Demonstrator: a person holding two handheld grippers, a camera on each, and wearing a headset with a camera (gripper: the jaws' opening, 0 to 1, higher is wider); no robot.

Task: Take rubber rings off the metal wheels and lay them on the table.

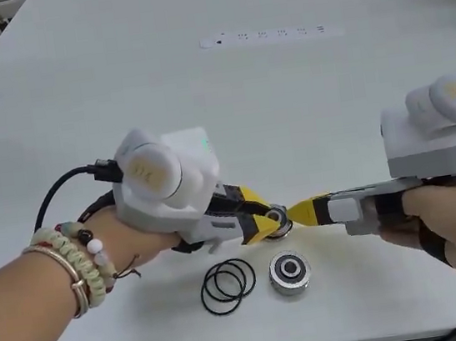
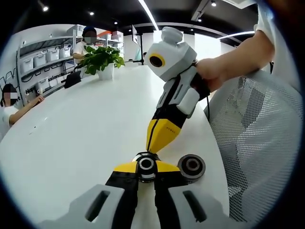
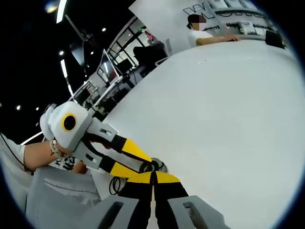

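Lying beside rubber rings (image 1: pixel 227 286) is a metal wheel (image 1: pixel 289 271).

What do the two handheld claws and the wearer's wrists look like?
Left claw and right claw match: white rounded housings, black bodies, yellow pointed tips. A black cable trails from the left one. Bead bracelets circle the left wrist.

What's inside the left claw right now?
The left claw clamps a metal wheel; the right claw, closed, touches it. Claw tips cover the rim, so any rubber ring there is hidden.
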